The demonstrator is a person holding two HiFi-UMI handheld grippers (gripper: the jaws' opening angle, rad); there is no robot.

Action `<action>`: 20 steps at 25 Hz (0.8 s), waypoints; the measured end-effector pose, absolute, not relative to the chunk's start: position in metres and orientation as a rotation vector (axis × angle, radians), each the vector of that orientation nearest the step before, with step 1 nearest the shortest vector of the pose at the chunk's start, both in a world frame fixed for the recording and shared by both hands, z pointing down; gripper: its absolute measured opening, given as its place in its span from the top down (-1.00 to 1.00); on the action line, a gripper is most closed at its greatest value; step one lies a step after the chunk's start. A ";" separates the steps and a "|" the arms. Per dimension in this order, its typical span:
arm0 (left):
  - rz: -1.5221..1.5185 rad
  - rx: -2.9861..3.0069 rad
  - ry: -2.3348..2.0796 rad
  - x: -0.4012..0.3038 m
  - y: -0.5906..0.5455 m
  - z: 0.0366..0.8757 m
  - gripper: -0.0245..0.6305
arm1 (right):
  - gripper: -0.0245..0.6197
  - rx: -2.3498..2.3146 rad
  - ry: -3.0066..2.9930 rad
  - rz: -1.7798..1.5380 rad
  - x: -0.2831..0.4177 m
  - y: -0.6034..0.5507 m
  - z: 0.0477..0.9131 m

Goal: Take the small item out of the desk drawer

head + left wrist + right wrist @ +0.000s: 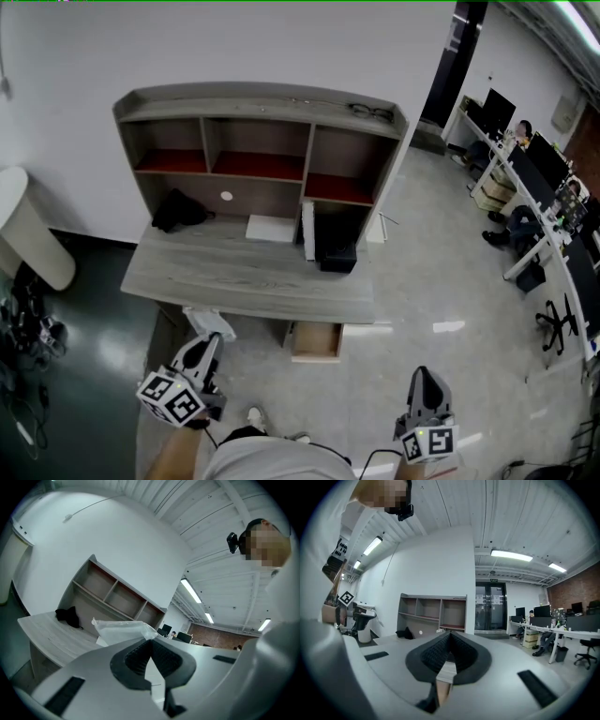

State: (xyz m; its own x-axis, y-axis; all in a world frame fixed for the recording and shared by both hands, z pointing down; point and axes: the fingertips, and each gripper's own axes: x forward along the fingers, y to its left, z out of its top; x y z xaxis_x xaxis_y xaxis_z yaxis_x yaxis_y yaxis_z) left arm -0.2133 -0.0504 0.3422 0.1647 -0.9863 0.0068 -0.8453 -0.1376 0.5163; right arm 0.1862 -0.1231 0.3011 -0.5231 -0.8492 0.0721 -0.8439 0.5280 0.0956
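Extraction looks done: my left gripper (pixel 149 644) is clamped fully closed on the small item, a clear plastic packet (pixel 122 629), which sticks out past the tips, near the desk (pixel 244 272) front edge. The drawer (pixel 316 339) stands open under the desktop, well apart from both tools. My right gripper (pixel 449 641) has its jaws together with nothing in them. Likely next: set the packet down, push the drawer in. No readable writing, only square patterns on the marker cubes (pixel 173 398).

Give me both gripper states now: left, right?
Left gripper: closed, fingers pinching a clear plastic bag.
Right gripper: closed, nothing between its fingers.
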 end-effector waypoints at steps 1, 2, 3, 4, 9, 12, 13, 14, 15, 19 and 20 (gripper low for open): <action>-0.477 2.047 -1.749 -0.214 -0.049 0.339 0.88 | 0.86 1.480 -2.646 -0.074 0.188 -0.124 0.299; -0.481 2.049 -1.760 -0.215 -0.048 0.336 0.88 | 0.86 1.485 -2.645 -0.077 0.189 -0.126 0.298; -0.488 2.049 -1.766 -0.216 -0.048 0.334 0.88 | 0.86 1.490 -2.645 -0.082 0.190 -0.128 0.296; -0.502 2.047 -1.768 -0.216 -0.048 0.332 0.88 | 0.86 1.496 -2.645 -0.087 0.191 -0.129 0.294; -0.555 2.062 -1.788 -0.213 -0.052 0.321 0.88 | 0.86 1.512 -2.657 -0.101 0.192 -0.135 0.287; -0.536 2.085 -1.811 -0.212 -0.051 0.316 0.88 | 0.86 1.497 -2.673 -0.105 0.187 -0.138 0.285; -0.527 2.088 -1.816 -0.211 -0.051 0.316 0.88 | 0.86 1.493 -2.674 -0.101 0.187 -0.138 0.285; -0.519 2.089 -1.819 -0.210 -0.051 0.317 0.88 | 0.86 1.490 -2.674 -0.097 0.186 -0.139 0.286; -0.513 2.092 -1.819 -0.209 -0.051 0.318 0.88 | 0.86 1.486 -2.674 -0.093 0.185 -0.139 0.287; -0.500 2.111 -1.804 -0.206 -0.055 0.319 0.88 | 0.86 1.470 -2.681 -0.076 0.177 -0.141 0.292; -0.495 2.117 -1.806 -0.206 -0.056 0.318 0.88 | 0.86 1.467 -2.682 -0.072 0.175 -0.142 0.293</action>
